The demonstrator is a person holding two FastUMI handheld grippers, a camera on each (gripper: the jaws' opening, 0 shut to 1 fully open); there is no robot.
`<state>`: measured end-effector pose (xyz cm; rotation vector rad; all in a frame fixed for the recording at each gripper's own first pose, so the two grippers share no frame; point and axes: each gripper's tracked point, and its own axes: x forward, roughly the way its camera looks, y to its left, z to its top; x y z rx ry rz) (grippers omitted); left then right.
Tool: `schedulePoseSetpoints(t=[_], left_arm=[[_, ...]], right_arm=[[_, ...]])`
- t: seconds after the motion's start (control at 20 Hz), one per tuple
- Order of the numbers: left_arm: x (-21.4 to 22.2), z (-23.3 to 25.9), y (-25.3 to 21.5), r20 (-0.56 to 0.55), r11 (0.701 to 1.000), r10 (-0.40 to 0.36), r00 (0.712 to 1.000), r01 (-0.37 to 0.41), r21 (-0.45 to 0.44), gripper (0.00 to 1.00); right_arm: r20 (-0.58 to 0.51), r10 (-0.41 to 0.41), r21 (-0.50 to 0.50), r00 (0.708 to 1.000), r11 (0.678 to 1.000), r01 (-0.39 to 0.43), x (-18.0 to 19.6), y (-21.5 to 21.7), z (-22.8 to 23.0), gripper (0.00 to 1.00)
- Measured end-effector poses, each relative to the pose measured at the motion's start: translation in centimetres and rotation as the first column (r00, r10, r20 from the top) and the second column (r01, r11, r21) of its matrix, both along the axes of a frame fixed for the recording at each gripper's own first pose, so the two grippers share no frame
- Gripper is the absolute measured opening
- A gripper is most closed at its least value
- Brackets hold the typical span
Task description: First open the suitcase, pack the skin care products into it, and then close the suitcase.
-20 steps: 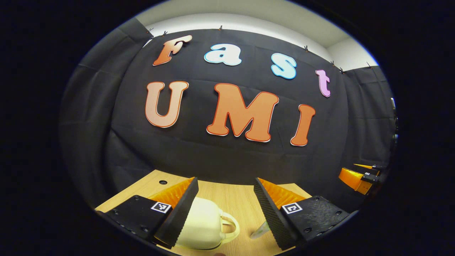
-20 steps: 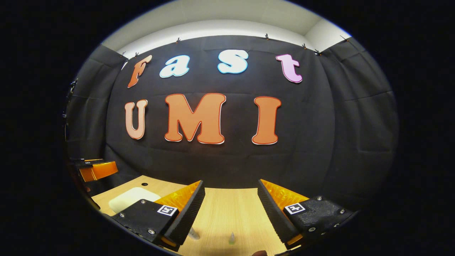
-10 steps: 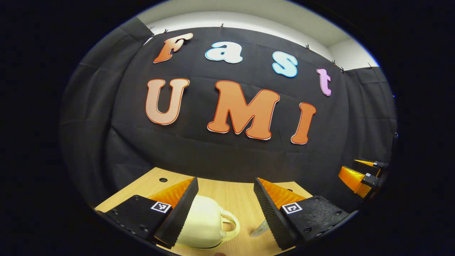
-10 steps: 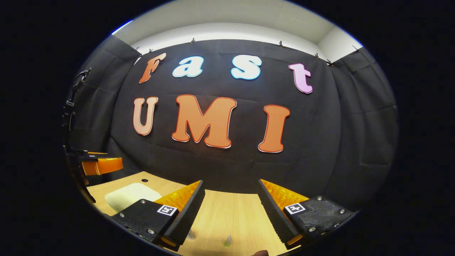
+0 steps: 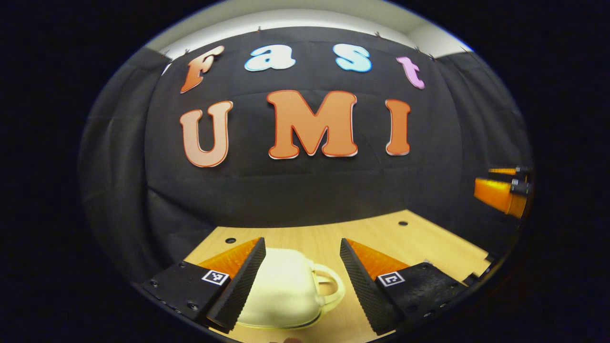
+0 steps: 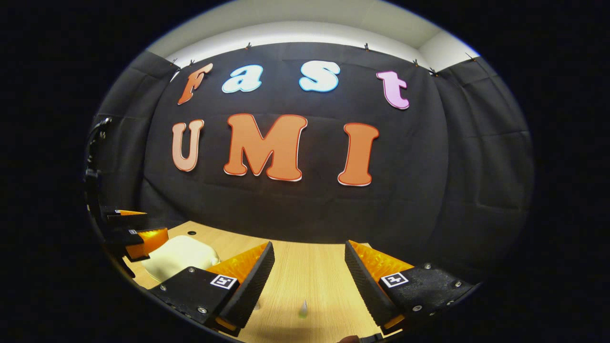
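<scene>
A small cream suitcase lies shut on the wooden table, its handle pointing right. My left gripper hangs open above it, the case showing between and below its fingers. In the right gripper view the same suitcase lies at the far left, with the left gripper over it. My right gripper is open over bare table. The tip of a small pale tube stands on the table between its fingers, and another small item peeks out by the left finger. The right gripper also appears at the right edge of the left gripper view.
The wooden table runs back to the black cloth wall. Small round holes mark its far edge. The table's right edge is near the left gripper's right finger.
The left gripper has swung right and come closer to the suitcase, which now sits more centred between its fingers. The right gripper shifted slightly; the left gripper appears nearer the suitcase in its view.
</scene>
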<state>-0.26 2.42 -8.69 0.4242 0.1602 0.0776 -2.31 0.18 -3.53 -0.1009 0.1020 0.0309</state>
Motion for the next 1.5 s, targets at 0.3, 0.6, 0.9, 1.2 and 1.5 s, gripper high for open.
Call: schedulePoseSetpoints(t=[0.3, 0.6, 0.9, 1.2, 1.5], left_arm=[[0.6, -9.3, 0.5, -0.228, 0.927, -0.004, 0.974, 0.089, 0.365, 0.98], [0.9, -17.1, 1.7, -0.440, 0.757, 0.039, 0.897, 0.261, 0.599, 0.99], [5.2, -19.8, 1.7, -0.463, 0.652, 0.111, 0.879, 0.288, 0.702, 0.99], [8.2, -21.0, 2.2, -0.479, 0.596, 0.162, 0.863, 0.302, 0.745, 0.98], [8.3, -25.6, 0.9, -0.596, 0.543, 0.165, 0.786, 0.432, 0.720, 0.17]], right_arm=[[-0.117, -0.045, 0.038, 0.992, 0.998, 0.050, -1.4, -2.4, -3.9, 0.94], [-0.198, -0.125, 0.095, 0.972, 0.985, 0.146, -2.5, -6.2, -7.1, 0.94], [-0.286, -0.196, 0.114, 0.938, 0.965, 0.236, -3.5, -10.2, -10.0, 0.94], [-0.318, -0.241, 0.127, 0.917, 0.947, 0.293, -3.5, -12.1, -11.4, 0.94], [-0.335, -0.220, 0.144, 0.916, 0.949, 0.281, -3.0, -11.5, -11.6, 0.94]])
